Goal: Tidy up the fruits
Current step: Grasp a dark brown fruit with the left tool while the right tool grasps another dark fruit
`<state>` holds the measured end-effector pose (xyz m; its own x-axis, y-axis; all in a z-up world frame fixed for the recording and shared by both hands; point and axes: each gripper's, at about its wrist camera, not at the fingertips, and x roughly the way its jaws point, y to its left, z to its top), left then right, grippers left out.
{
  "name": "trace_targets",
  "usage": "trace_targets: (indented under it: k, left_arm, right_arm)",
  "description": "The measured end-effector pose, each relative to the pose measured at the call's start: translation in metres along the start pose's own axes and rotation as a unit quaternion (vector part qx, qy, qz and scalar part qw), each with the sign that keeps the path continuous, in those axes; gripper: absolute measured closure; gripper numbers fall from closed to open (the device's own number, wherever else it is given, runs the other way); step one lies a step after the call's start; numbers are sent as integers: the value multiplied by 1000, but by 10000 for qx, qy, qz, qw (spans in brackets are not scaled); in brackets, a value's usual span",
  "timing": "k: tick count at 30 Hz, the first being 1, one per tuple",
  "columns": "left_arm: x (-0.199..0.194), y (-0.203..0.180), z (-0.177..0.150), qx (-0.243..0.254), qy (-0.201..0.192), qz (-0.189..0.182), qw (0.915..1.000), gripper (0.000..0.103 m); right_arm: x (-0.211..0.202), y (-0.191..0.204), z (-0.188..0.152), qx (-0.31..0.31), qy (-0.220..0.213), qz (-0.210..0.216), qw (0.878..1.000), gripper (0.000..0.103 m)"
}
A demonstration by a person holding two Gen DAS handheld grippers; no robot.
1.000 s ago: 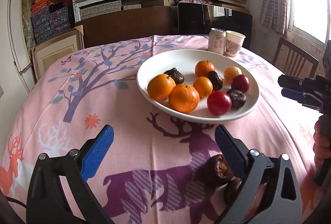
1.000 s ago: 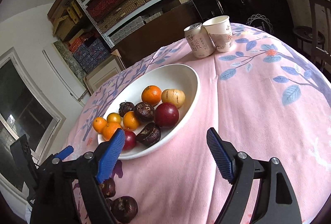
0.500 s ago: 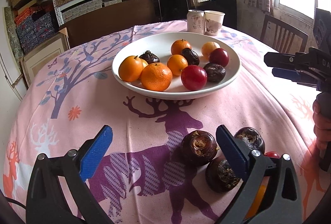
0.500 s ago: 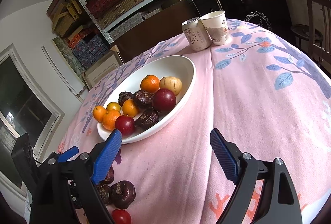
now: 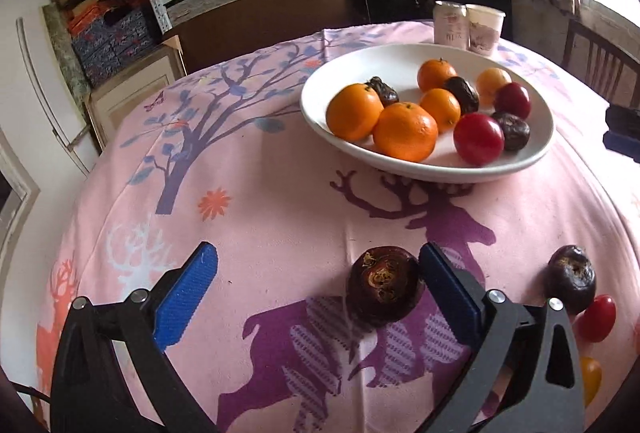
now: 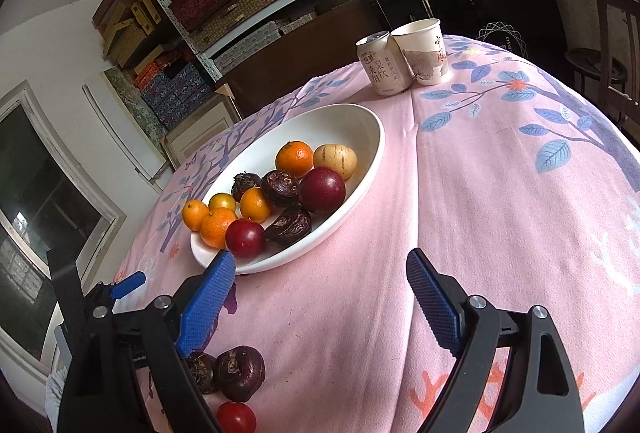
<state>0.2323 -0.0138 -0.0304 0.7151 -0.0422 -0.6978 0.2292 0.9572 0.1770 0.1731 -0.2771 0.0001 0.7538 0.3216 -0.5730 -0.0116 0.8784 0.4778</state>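
The left gripper (image 5: 318,275) is spread wide, nothing pinched, with a dark brown fruit (image 5: 385,286) sat on the cloth right up against the inner face of its right finger. The right gripper (image 6: 320,287) is splayed open too, only pink tablecloth (image 6: 500,201) seen between its pads. Two more dark fruits (image 6: 239,373) and a red one (image 6: 236,418) are parked by its left finger. Further out, the white bowl (image 5: 520,163) is loaded with oranges, red fruit and dark ones; a can (image 6: 383,63) and paper cup (image 6: 424,51) are stood touching behind it.
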Motion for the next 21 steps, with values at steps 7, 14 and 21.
trace_targets:
  k: [7, 14, 21]
  left_arm:
    - [-2, -22, -3, 514, 14, -117, 9986, 4]
    - [14, -15, -2, 322, 393, -254, 9984, 4]
    - [26, -4, -4, 17, 694, -539, 9961, 4]
  right_arm:
    - [2, 5, -2, -144, 58, 27, 9999, 15]
    - [7, 16, -10, -421, 371, 183, 9983, 15]
    - [7, 56, -45, -1544, 807, 303, 9842, 25]
